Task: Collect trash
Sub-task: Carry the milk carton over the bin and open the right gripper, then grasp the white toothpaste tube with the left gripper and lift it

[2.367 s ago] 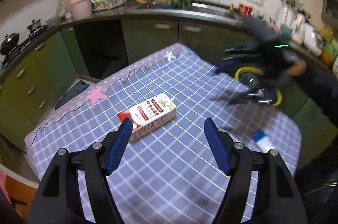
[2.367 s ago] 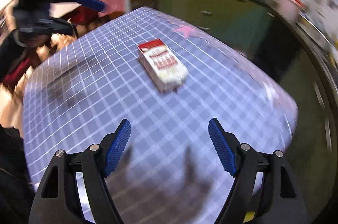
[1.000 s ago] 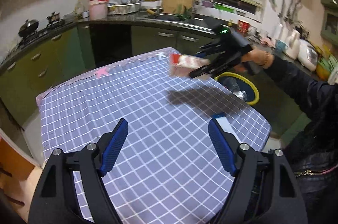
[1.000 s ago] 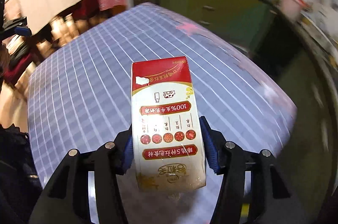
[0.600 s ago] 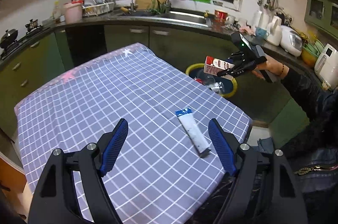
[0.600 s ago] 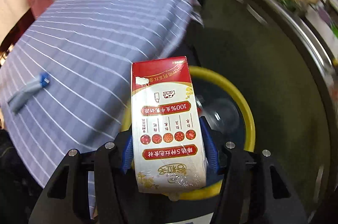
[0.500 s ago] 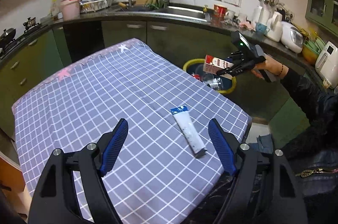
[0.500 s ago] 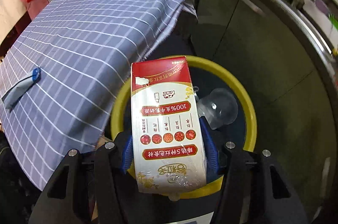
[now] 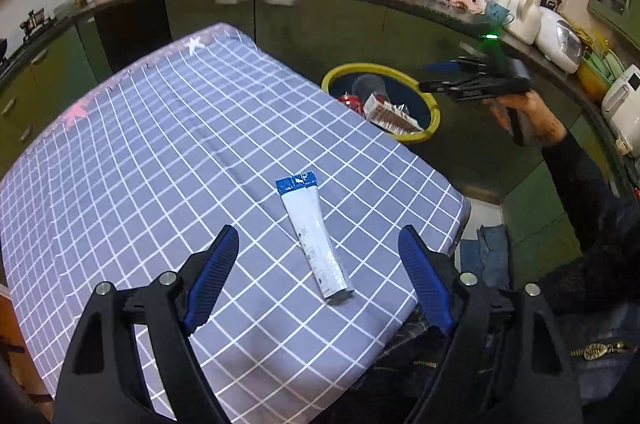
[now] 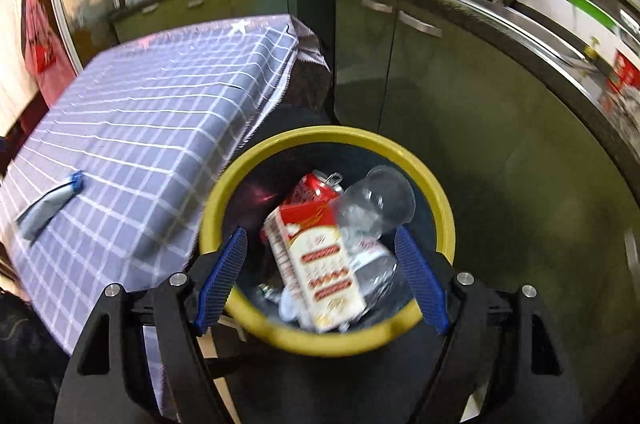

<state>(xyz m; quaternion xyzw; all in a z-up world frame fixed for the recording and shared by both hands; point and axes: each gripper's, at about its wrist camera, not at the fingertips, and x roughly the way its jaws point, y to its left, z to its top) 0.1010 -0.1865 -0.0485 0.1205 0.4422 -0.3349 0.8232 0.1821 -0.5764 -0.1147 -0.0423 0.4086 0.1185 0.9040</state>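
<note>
The carton (image 10: 316,268) has dropped into the bin (image 10: 432,184), right gripper (image 10: 320,280) empty.

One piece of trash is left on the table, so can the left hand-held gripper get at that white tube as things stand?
Probably yes. The left hand-held gripper is open, with the white tube lying flat on the checked tablecloth between its fingers, and nothing lies over or beside it.
</note>
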